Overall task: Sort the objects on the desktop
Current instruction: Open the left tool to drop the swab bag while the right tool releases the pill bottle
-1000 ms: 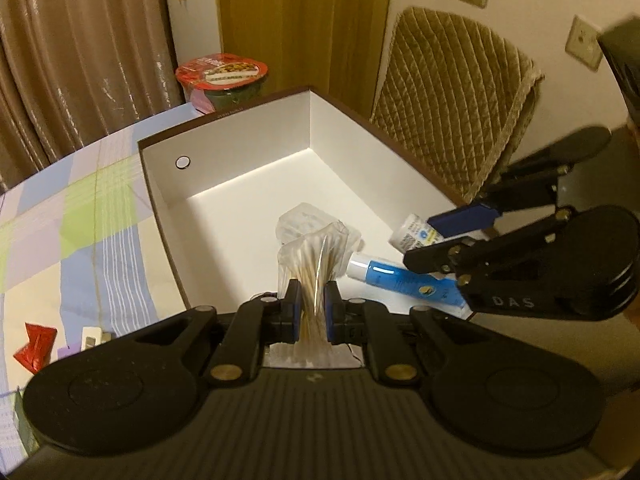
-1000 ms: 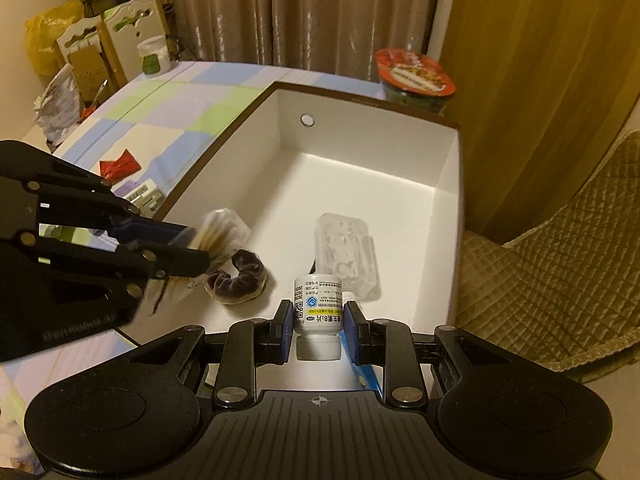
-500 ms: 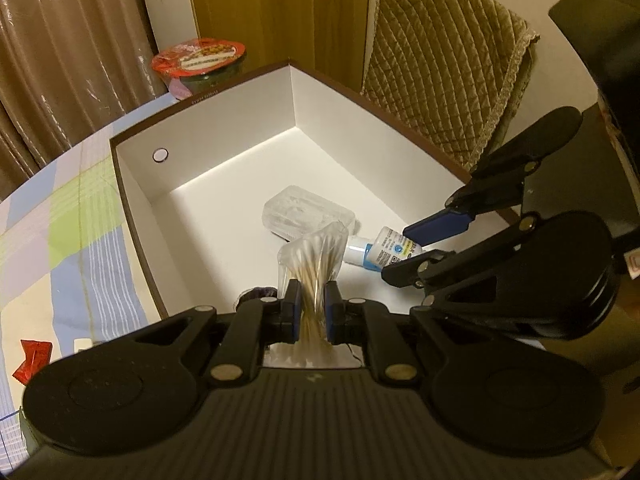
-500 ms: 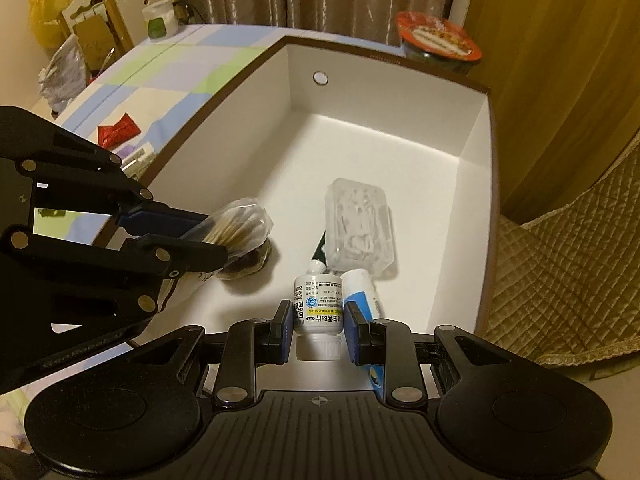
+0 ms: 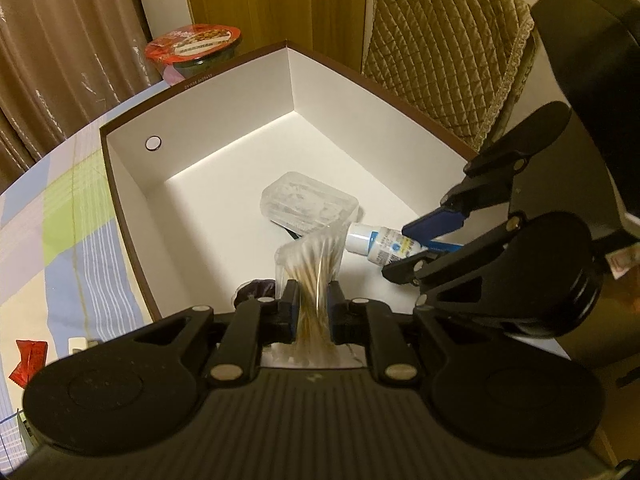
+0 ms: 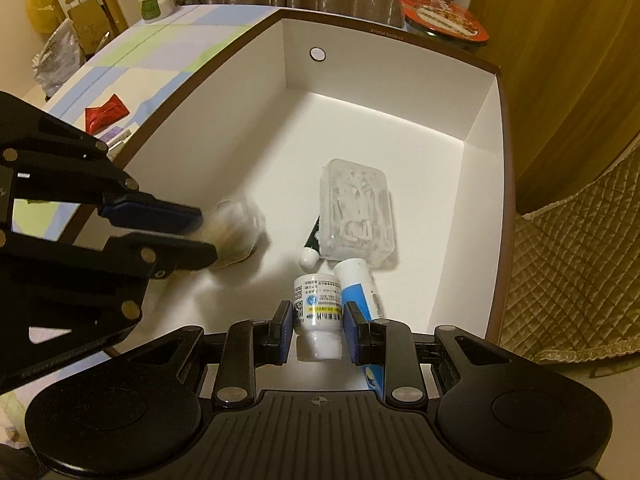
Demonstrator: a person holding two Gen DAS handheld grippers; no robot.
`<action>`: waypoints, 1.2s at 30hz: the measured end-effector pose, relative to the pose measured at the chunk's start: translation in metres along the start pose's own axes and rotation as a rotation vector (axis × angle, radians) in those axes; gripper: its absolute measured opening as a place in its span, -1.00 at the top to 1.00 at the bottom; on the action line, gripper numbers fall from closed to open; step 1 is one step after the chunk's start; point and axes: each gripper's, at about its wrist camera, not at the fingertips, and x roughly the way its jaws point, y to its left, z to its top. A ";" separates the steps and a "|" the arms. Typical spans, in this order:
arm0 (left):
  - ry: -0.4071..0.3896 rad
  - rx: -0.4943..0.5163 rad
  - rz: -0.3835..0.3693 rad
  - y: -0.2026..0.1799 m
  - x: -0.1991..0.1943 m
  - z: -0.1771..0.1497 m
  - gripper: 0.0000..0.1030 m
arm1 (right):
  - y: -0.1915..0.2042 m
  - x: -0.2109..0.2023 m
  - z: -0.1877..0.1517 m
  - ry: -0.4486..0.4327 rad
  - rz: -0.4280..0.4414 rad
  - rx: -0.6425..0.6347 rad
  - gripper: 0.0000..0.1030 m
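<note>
A white box with a brown rim (image 5: 200, 92) stands on the checked tablecloth. My left gripper (image 5: 311, 300) hangs low inside it, pressing a clear bag of cotton swabs (image 5: 314, 264) between its pads while its jaws are opening. My right gripper (image 6: 316, 320) is shut on a small white pill bottle (image 6: 318, 300), held upside down just above the box floor (image 6: 400, 160). In the right wrist view the left gripper (image 6: 200, 232) and its bag (image 6: 236, 232) look blurred. On the box floor lie a clear plastic case (image 6: 356, 212), a blue-and-white tube (image 6: 360, 284), a dark tube with a white cap (image 6: 310, 256) and a dark scrunchie (image 5: 256, 292).
An instant noodle cup (image 5: 196, 44) stands behind the box's far wall. A red packet (image 6: 106, 114) and small items lie on the cloth left of the box. A quilted chair (image 5: 444, 40) is at the right. Boxes and bags (image 6: 80, 20) crowd the table's far left corner.
Both grippers have sunk deeper into the box with the swab bag and the bottle in them. The bottle now hangs beside the blue-and-white tube.
</note>
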 end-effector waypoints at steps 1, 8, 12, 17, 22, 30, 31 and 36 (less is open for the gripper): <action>-0.001 0.000 0.000 0.000 0.001 0.000 0.77 | 0.000 0.000 0.000 -0.001 -0.001 -0.001 0.50; -0.017 -0.008 0.003 0.002 -0.002 0.001 0.74 | 0.000 0.001 0.001 -0.005 -0.006 -0.008 0.50; -0.034 -0.014 0.010 0.004 -0.007 0.002 0.69 | 0.002 -0.002 0.002 -0.018 -0.015 -0.020 0.50; -0.052 -0.019 0.023 0.006 -0.015 0.003 0.67 | 0.004 -0.008 0.002 -0.040 -0.027 -0.028 0.50; -0.074 -0.028 0.036 0.007 -0.024 0.002 0.63 | 0.005 -0.017 0.001 -0.070 -0.041 -0.028 0.50; -0.139 -0.033 0.095 0.007 -0.046 -0.005 0.32 | 0.009 -0.038 -0.002 -0.149 -0.083 -0.012 0.49; -0.145 -0.037 0.102 0.007 -0.049 -0.006 0.25 | 0.009 -0.041 -0.002 -0.158 -0.088 -0.009 0.49; -0.181 -0.057 0.146 0.008 -0.066 -0.017 -0.16 | 0.016 -0.056 -0.005 -0.234 -0.106 -0.005 -0.80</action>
